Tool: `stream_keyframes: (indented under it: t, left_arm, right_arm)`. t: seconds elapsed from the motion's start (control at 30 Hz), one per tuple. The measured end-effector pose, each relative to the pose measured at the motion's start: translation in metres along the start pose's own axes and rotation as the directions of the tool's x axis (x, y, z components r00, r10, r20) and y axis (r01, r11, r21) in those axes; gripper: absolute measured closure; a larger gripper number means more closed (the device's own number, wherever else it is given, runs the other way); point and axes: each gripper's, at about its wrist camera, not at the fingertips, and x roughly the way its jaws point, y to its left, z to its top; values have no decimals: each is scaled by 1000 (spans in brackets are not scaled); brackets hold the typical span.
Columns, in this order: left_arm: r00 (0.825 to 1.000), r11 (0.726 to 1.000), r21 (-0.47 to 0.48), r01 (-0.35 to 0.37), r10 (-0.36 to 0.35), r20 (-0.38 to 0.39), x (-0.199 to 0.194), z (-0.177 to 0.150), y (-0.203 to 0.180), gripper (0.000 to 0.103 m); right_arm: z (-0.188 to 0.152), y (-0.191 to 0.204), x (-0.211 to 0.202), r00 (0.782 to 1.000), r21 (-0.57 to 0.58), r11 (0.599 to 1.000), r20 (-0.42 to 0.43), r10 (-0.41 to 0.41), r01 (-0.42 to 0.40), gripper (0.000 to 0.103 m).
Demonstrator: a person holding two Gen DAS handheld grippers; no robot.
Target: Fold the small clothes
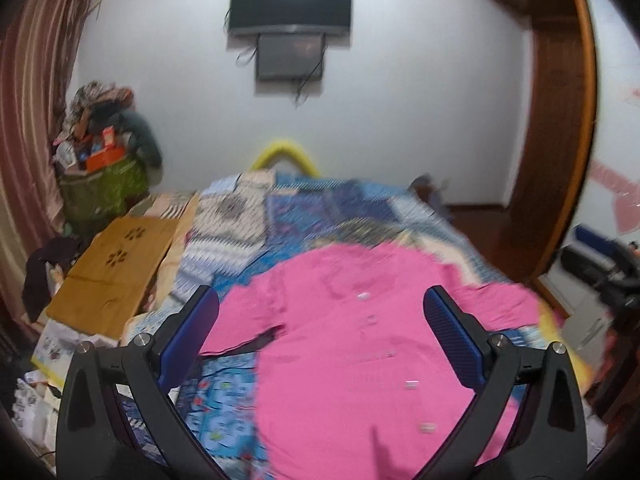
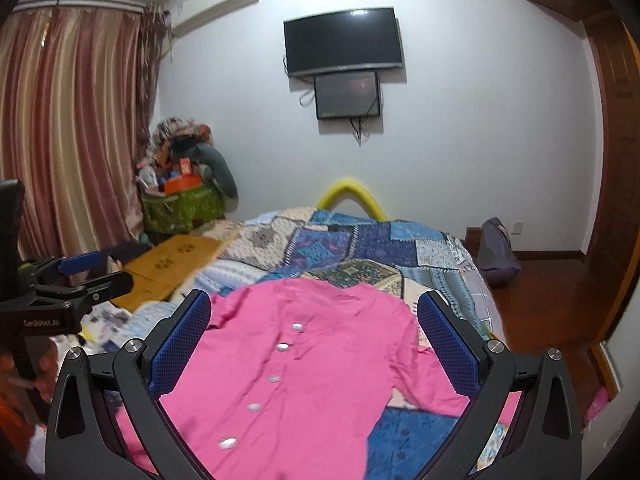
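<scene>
A pink buttoned shirt [image 1: 360, 340] lies spread flat, front up, on the patchwork bedspread [image 1: 288, 216]. In the right wrist view the same pink shirt [image 2: 304, 368] shows a row of silver buttons down its middle, with one sleeve stretched to the right. My left gripper [image 1: 320, 336] hovers over the shirt, open, nothing between its blue pads. My right gripper [image 2: 314, 344] is likewise open above the shirt and holds nothing. The left gripper [image 2: 80, 276] also appears at the left edge of the right wrist view, held by a hand.
A mustard-yellow cloth [image 1: 116, 272] lies at the bed's left side. A green basket [image 2: 180, 204] piled with clutter stands by the striped curtain [image 2: 68, 128]. Two screens [image 2: 344, 40] hang on the far wall. A grey bag [image 2: 496, 248] sits on the wooden floor at right.
</scene>
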Motion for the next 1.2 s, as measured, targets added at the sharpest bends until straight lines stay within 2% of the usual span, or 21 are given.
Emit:
stream_keyframes:
  t: [0.1,0.2,0.33,0.43,0.5,0.57,0.67,0.77,0.83,0.93,1.0,1.03,1.1,1.2]
  left_arm:
    - [995,998,-42,-40,35,-97,43,-1,30,0]
    - [981,993,-75,-97,82,-178,83,-7,60,0]
    - [950,981,-91,-173,141,-279,134,-23,96,0]
    - [922,975,-118,-190,135,-363,166,-42,121,7]
    - [902,974,-134,-185,114,-415,184,-55,134,16]
    - [890,975,-147,-168,86,-448,193,-68,138,20]
    - [890,983,-139,-118,42,-454,200,-81,133,21]
    - [891,996,-57,-67,34,-452,201,-85,115,22]
    - [890,999,9,-41,40,-455,206,-86,103,27]
    - [883,998,67,4,28,-469,214,-87,94,43]
    - [881,997,70,34,3,-473,217,-85,93,66]
    - [878,997,71,37,1,-479,219,-84,94,72]
    - [871,998,51,34,-5,-490,223,-83,99,94]
    - [867,999,-37,29,-44,-497,224,-79,116,98]
  right_arm:
    - [-2,-11,30,998,-33,999,-45,-37,36,1]
    - [-7,-19,56,992,-70,994,-90,-88,82,1]
    - [-22,-29,98,974,-132,986,-186,-127,103,1]
    - [-34,-36,124,957,-149,985,-263,-125,88,2]
    - [-43,-40,138,946,-146,987,-305,-111,69,3]
    - [-51,-45,151,934,-129,991,-347,-87,44,5]
    - [-61,-49,165,918,-107,994,-392,-55,13,10]
    - [-69,-48,177,901,-92,996,-433,-26,-15,14]
    - [-73,-49,184,891,-85,996,-454,-9,-33,17]
    - [-76,-48,190,881,-71,996,-474,14,-55,17]
    - [-77,-46,194,877,-70,995,-481,23,-65,17]
    - [-77,-45,195,875,-73,995,-483,25,-68,17]
    - [-78,-43,198,870,-73,994,-492,34,-80,17]
    - [-78,-42,200,865,-70,993,-500,45,-93,17]
